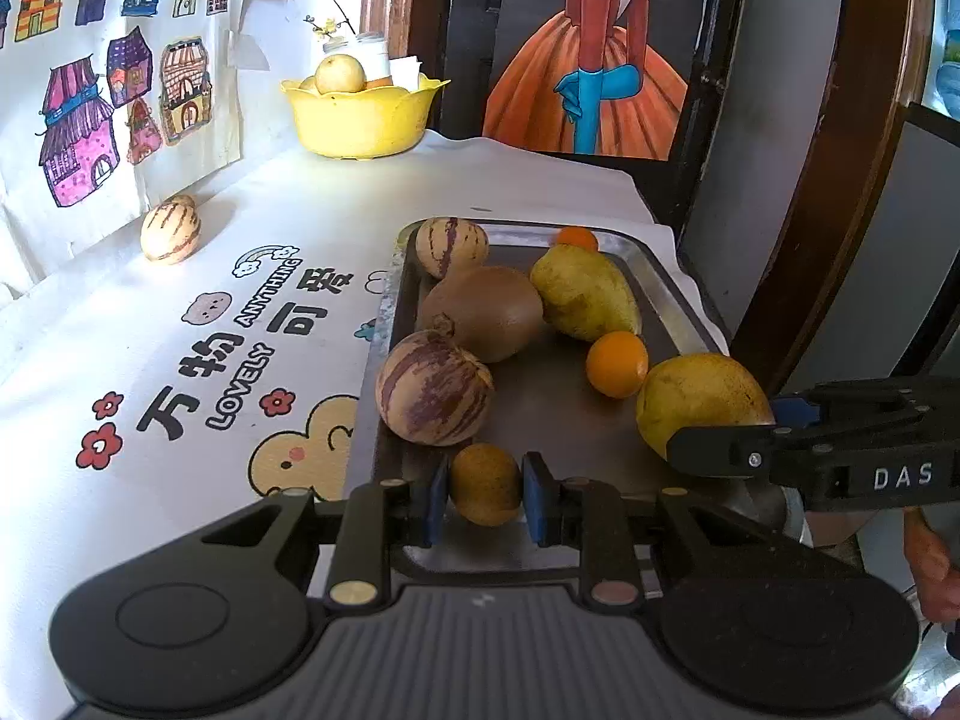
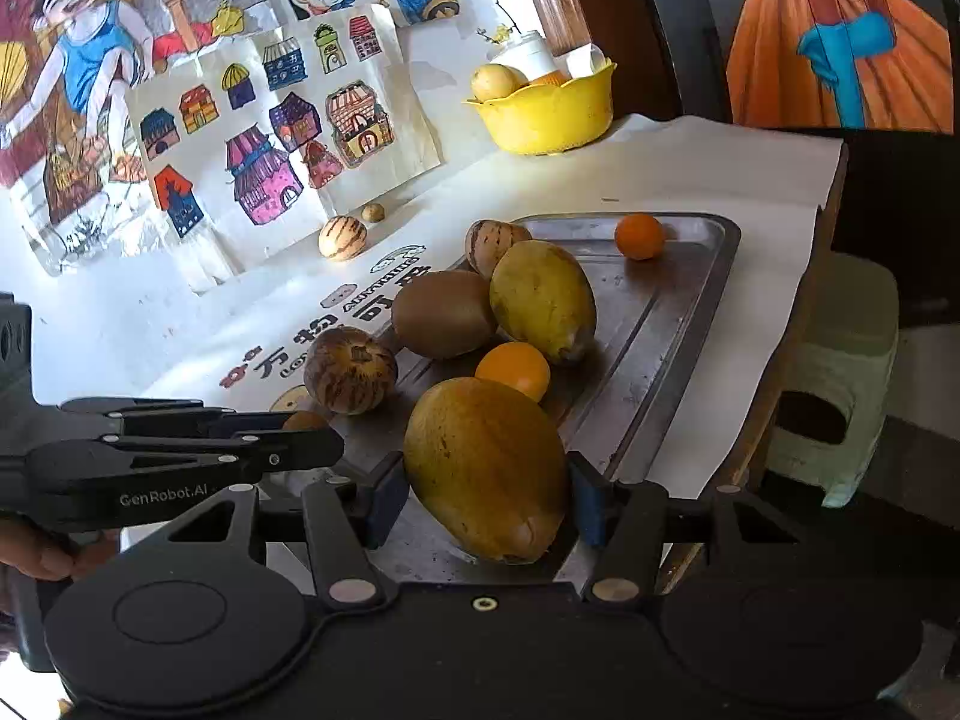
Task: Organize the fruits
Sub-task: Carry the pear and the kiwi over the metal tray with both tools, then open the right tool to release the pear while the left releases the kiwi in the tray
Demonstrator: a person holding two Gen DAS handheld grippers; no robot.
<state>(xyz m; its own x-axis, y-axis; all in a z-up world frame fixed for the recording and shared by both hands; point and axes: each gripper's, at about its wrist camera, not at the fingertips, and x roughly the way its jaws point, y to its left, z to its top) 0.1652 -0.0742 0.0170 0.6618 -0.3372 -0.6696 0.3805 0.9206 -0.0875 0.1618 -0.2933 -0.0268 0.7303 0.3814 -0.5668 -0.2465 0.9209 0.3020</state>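
At the near end of the metal tray (image 1: pixel 651 252) we hold a small brown fruit (image 1: pixel 485 483) pinched in our left gripper (image 1: pixel 485 491); beside it our right gripper (image 2: pixel 485 495) brackets a large mango (image 2: pixel 486 468), though contact we cannot tell; other fruits crowd behind; a yellow bowl (image 1: pixel 360 117) stands far off.

White-clothed table (image 1: pixel 528 180), metal tray (image 1: pixel 672 276), yellow bowl (image 1: pixel 360 120) (far end)

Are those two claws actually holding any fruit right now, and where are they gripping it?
Yes. The left claw pinches a small brownish fruit across its middle; the right claw brackets a large mango at its widest part.
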